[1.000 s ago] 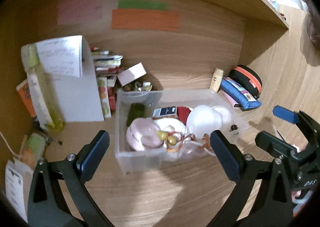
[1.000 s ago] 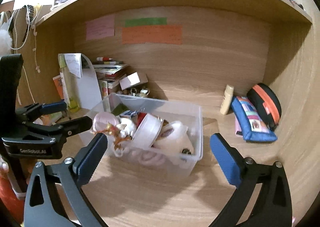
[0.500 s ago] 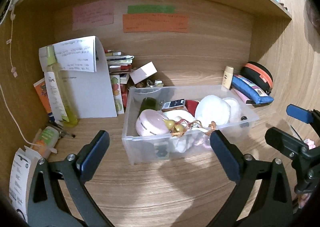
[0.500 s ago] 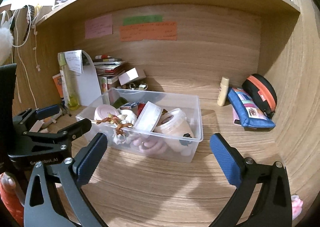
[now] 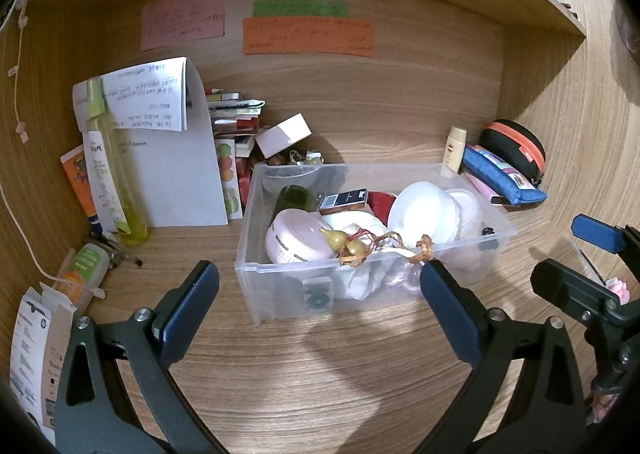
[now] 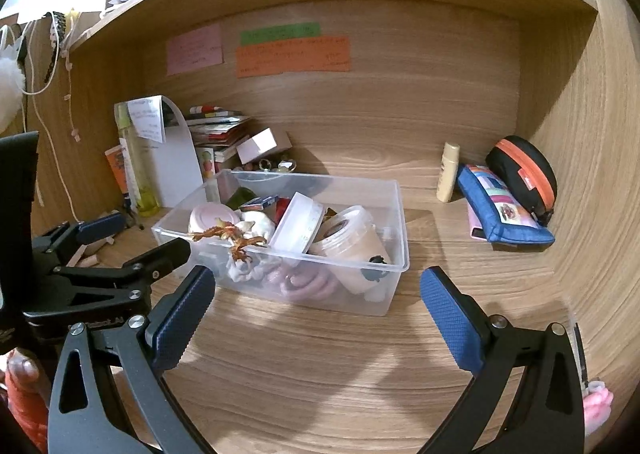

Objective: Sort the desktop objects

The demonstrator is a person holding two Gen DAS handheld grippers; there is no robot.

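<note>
Filling most of what I can see is a wooden desk (image 5: 320,374) set into a cubby, with pink, green and orange paper notes (image 5: 308,36) stuck on its back panel. Near the middle of the desktop sits a clear plastic bin (image 5: 400,294), crammed with sorted bits: a pink round case (image 5: 298,240), a white lidded tub (image 5: 422,214), a small dark box (image 5: 344,200) and a pair of little yellow gourds on a red cord (image 5: 348,244) draped over the near rim. To its left a curled white sheet (image 5: 176,170) stands against a stack of books (image 5: 234,114), with a tall yellow-green spray bottle (image 5: 106,174) in front of it. Off to the right, well apart from the bin, lie a blue pencil pouch (image 6: 500,214), a black case with an orange zip (image 6: 524,174) and a small cream bottle (image 6: 448,172) standing upright. Both tools hang over bare wood in front of the bin: the left gripper (image 5: 320,306) is spread wide with nothing between its blue pads, and the right gripper (image 6: 316,306) is likewise splayed and carrying nothing.
</note>
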